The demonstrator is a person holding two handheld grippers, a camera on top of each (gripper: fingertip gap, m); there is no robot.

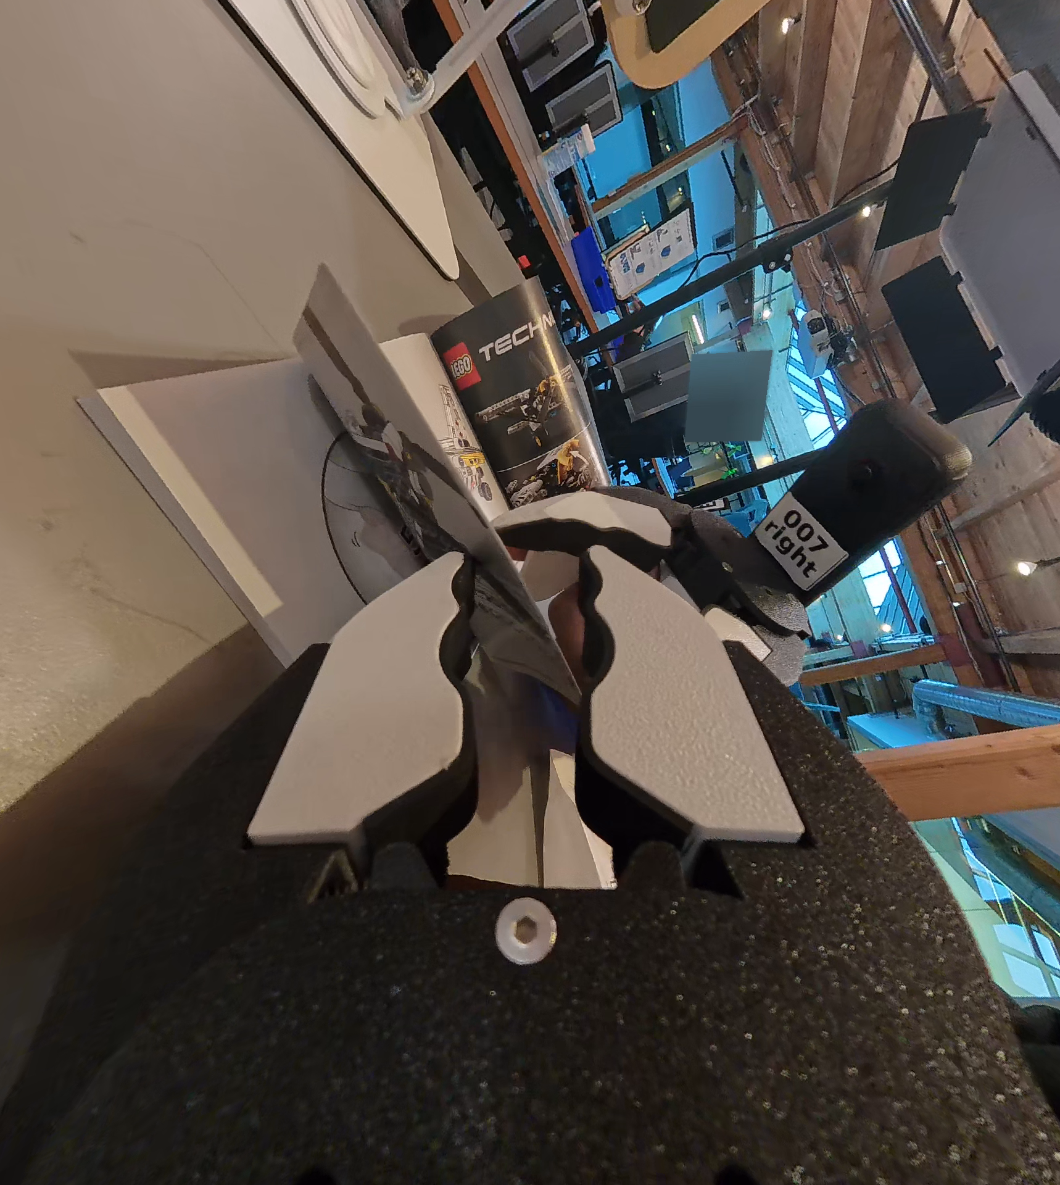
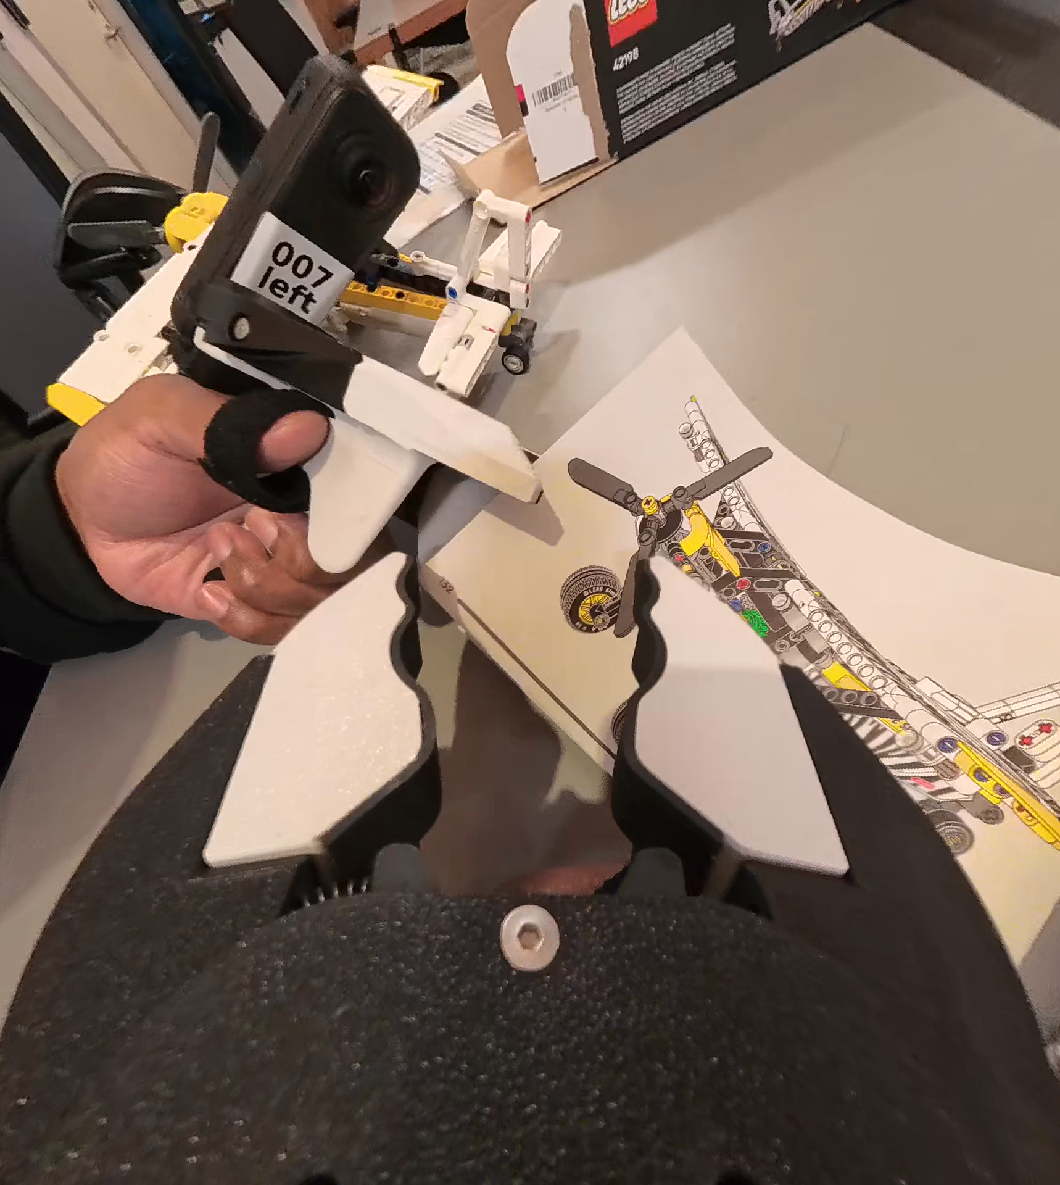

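On the grey table, an instruction booklet lay open, its printed page showing a yellow, black and white model aircraft. The left gripper, held in a person's hand, had one loose page lifted up between its fingers. The sheet ran edge-on along the black pad of its left finger, while a clear gap showed between the paper and the other pad, so I could not tell whether the page was truly pinched or only resting there. From the right wrist view that gripper's tips sat at the near corner of the booklet.

The right gripper hovered just above the open page with its fingers spread wide, and nothing between them but the printed propeller and wheel on the page below. It was close beside the left gripper.

Behind the hand stood a partly built brick model in white and yellow, and farther back an opened cardboard box.
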